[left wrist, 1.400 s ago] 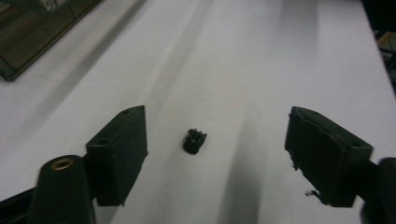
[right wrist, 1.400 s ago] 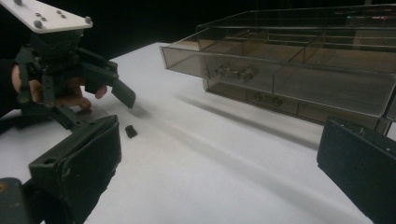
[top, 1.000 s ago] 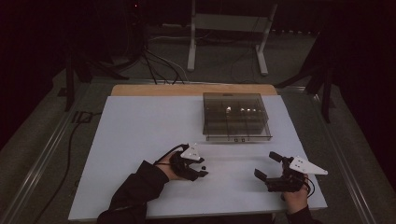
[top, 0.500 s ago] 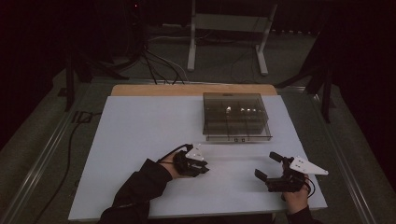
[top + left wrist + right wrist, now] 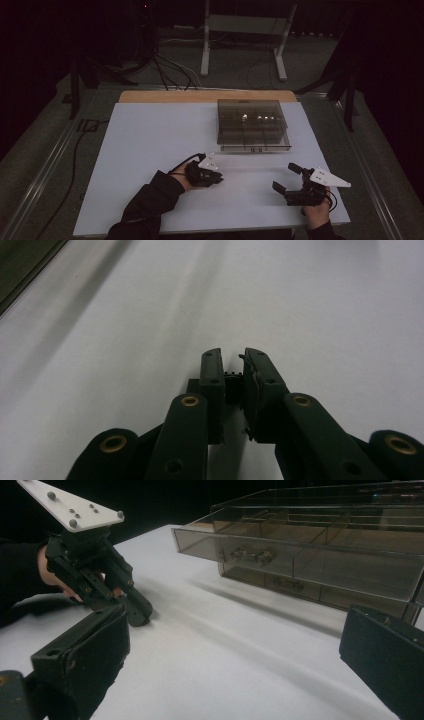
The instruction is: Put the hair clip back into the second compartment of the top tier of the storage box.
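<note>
between the left gripper's (image 5: 234, 371) pads, a small dark ridged part (image 5: 233, 385) sits pinched low against the white table (image 5: 150, 150); the jaws have just been closing on it. risk: the narrow hold lets it twist or slip out on lifting. right gripper (image 5: 291, 178) stands spread, well short of the smoked plastic drawer box (image 5: 252, 125).

Both black tools, left tool (image 5: 218, 177) and right tool (image 5: 286, 180), sit on a plain white table (image 5: 150, 140), a smoky translucent brown box (image 5: 252, 125) beyond them.
</note>
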`<action>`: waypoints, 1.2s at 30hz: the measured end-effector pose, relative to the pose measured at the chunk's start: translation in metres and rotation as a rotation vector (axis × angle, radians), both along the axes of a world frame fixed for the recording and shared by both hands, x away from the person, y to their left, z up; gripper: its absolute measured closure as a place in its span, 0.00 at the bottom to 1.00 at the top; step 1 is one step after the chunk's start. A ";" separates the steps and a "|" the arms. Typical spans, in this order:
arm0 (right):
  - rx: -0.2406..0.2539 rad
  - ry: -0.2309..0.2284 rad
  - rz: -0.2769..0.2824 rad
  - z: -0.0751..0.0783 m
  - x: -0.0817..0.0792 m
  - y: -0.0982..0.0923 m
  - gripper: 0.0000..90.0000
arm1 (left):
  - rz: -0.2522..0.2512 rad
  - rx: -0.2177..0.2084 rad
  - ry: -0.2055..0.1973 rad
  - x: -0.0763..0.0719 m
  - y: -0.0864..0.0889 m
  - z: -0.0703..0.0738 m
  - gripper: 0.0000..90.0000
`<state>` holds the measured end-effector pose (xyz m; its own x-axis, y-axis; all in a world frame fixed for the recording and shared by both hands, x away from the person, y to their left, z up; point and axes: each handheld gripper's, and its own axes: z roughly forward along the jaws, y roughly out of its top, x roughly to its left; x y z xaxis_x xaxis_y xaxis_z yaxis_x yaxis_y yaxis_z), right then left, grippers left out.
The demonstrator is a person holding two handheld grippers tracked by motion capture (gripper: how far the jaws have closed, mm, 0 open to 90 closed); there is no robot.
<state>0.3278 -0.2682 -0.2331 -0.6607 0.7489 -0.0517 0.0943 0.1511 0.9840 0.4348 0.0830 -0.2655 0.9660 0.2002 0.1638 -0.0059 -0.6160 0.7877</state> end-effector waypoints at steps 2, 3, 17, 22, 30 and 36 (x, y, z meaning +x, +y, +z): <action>-0.003 0.001 -0.001 0.000 0.000 0.000 0.00 | 0.003 0.001 0.001 0.000 0.000 0.000 0.90; -0.004 0.000 0.000 0.000 0.000 0.000 0.00 | 0.006 -0.001 0.004 0.000 0.001 0.001 0.90; -0.001 0.003 -0.002 0.000 0.000 0.000 0.00 | -0.022 -0.029 -0.024 -0.012 0.003 0.023 0.90; 0.001 0.003 -0.002 0.000 0.000 0.000 0.00 | -0.030 -0.047 -0.020 -0.015 0.001 0.030 0.90; -0.002 0.001 -0.002 0.000 -0.001 0.000 0.00 | -0.037 -0.064 -0.021 -0.016 0.000 0.043 0.90; 0.000 0.002 -0.003 0.000 -0.001 0.000 0.00 | -0.034 -0.088 -0.014 -0.015 0.001 0.049 0.90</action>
